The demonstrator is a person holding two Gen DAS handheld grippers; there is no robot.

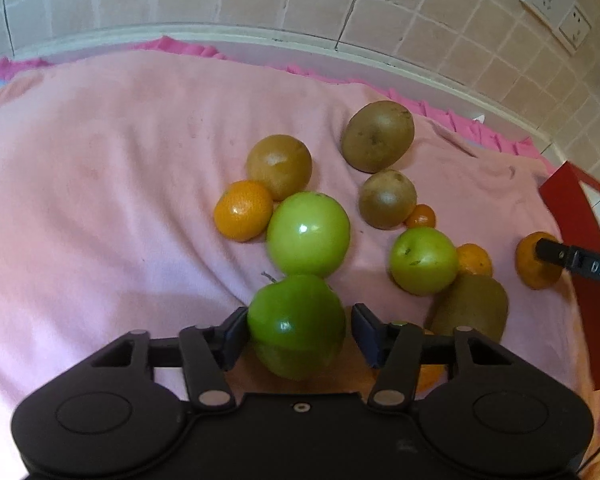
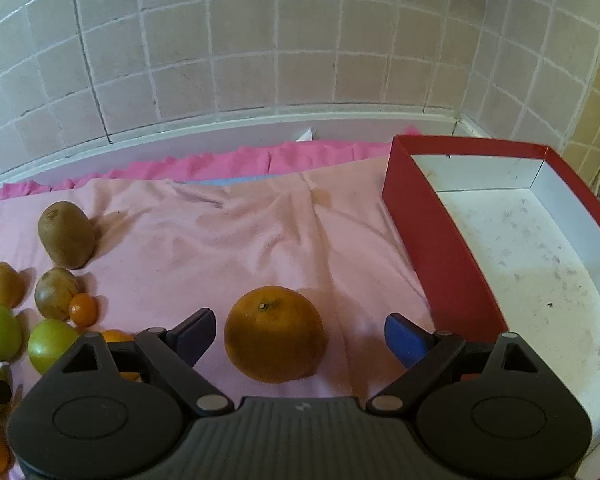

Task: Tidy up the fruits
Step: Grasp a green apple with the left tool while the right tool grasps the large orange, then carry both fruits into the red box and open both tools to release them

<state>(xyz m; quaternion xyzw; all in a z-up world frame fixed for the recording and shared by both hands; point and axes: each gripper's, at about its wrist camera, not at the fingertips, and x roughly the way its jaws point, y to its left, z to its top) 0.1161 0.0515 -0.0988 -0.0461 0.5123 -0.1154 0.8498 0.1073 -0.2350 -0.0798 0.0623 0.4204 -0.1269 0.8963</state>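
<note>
Though unclenched around the orange, right gripper near the red box wall — left gripper loose astride an apple.

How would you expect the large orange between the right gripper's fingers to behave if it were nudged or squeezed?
The orange is round and sits free on the soft pink cloth, so a nudge would probably roll it. Its dimpled peel likely grips well and gives slightly. The right gripper straddles it without touching.
</note>
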